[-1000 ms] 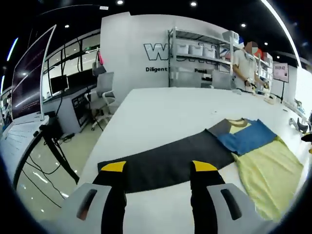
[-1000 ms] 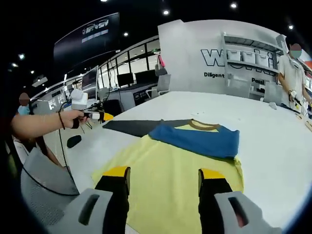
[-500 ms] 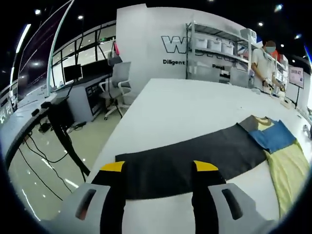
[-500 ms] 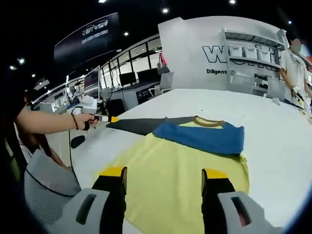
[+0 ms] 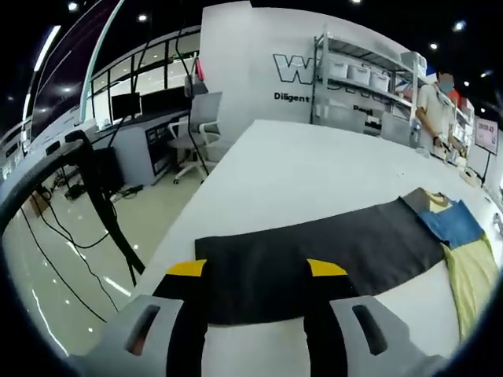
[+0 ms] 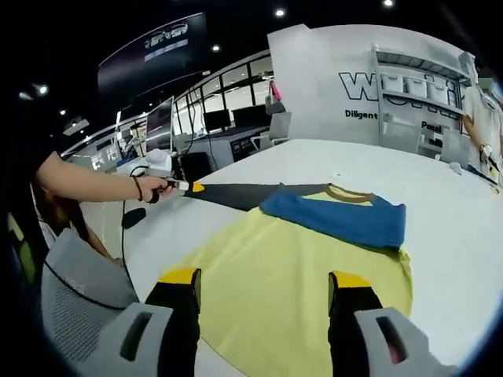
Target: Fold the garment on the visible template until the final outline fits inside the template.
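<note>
Yellow-tipped jaws on my left gripper [image 5: 257, 269] stand spread, released, over the near end of the dark template [image 5: 314, 251]. Right gripper [image 6: 269, 280] is spread too, hovering over the shirt [image 6: 299, 267], gripping nothing I can see. Shirt lies flat on the table [image 5: 299, 173], blue sleeve [image 6: 338, 220] folded across, collar end on the template.

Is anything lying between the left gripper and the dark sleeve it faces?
Nothing visible: the left gripper, open, sits right at the end of the dark sleeve, with bare table around.
</note>
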### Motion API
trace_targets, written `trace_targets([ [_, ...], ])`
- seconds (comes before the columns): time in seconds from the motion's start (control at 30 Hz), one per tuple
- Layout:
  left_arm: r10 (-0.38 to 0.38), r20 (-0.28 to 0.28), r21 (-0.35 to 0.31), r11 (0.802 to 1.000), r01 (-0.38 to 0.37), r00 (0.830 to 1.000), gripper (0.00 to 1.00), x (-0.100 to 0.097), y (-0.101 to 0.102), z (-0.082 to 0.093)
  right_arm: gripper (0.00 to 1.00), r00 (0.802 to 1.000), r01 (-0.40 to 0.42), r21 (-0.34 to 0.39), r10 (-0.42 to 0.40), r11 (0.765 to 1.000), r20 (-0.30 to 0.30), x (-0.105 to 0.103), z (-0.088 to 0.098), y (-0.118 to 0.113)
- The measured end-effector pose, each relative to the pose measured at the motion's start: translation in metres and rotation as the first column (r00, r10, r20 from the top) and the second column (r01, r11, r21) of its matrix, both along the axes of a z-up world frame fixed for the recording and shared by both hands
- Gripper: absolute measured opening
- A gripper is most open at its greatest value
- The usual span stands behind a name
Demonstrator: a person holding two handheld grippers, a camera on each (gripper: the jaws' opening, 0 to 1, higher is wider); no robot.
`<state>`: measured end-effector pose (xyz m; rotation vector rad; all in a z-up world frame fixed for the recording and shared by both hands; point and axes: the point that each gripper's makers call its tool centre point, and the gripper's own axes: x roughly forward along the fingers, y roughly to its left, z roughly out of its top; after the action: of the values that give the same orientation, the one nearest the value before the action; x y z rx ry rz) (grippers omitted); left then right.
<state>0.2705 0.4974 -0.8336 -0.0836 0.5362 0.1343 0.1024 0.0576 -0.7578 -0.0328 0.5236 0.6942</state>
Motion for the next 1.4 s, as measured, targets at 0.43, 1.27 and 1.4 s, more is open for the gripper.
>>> trace_targets([
  [0.43,0.007,-0.003,0.019,1.000,-0.007,1.000,0.31,-0.001,0.000,-0.006,0.64,1.000,0.010,0.019,-0.009,1.000,-0.010,-0.001,0.000,0.000],
  [1.27,0.008,-0.019,0.046,0.999,-0.007,1.000,0.00,-0.007,-0.004,-0.002,0.64,1.000,0.021,-0.001,-0.021,1.000,-0.013,0.000,0.001,-0.005],
  [1.4,0.009,0.014,0.049,0.999,-0.010,1.000,0.00,-0.012,-0.010,0.008,0.64,1.000,0.020,-0.001,-0.020,1.000,0.002,0.002,0.005,-0.005],
])
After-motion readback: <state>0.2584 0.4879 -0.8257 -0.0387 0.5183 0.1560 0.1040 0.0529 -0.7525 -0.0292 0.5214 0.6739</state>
